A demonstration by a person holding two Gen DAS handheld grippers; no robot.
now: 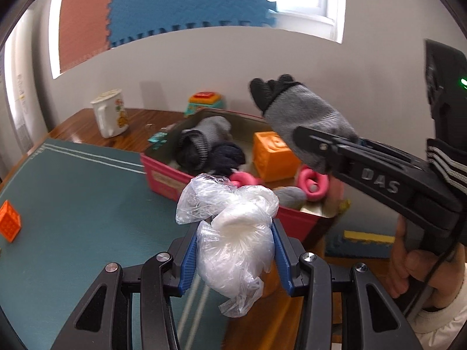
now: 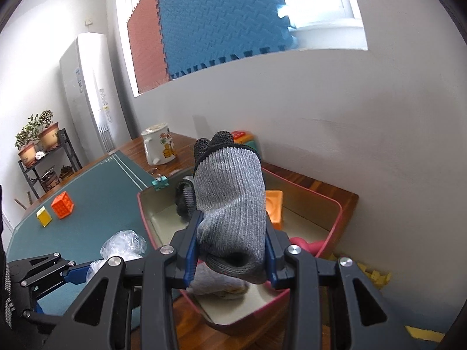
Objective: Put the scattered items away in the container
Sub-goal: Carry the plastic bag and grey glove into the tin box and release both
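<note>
Left wrist view
Left gripper [image 1: 235, 250]: blue pads pressed on a crumpled plastic bag [image 1: 233, 230], held just short of the bin's near wall.
Bin [image 1: 163, 175]: pink, on the wooden table [image 1: 78, 125] at the edge of the green mat [image 1: 73, 192]; inside lie dark socks [image 1: 204, 145], an orange block [image 1: 273, 156] and a pink toy [image 1: 313, 182].
Right gripper [image 1: 313, 148]: comes in from the right, clamped on a grey glove [image 1: 297, 110] above the bin.
Mug [image 1: 109, 112]: upright on the table beyond the mat.
Orange cube [image 1: 8, 221]: on the mat, far left.

Right wrist view
Right gripper [image 2: 232, 250]: jaws nearly together, squeezing the glove [image 2: 230, 201], black fingertips up, over the bin [image 2: 335, 213].
Left gripper [image 2: 77, 271]: lower left, holding the bag [image 2: 122, 245] over the mat [image 2: 96, 204].
Loose items: orange cube [image 2: 62, 204] and yellow cube [image 2: 44, 215] side by side on the mat, well apart from the bin.
Mug [image 2: 159, 145]: beyond the bin.
</note>
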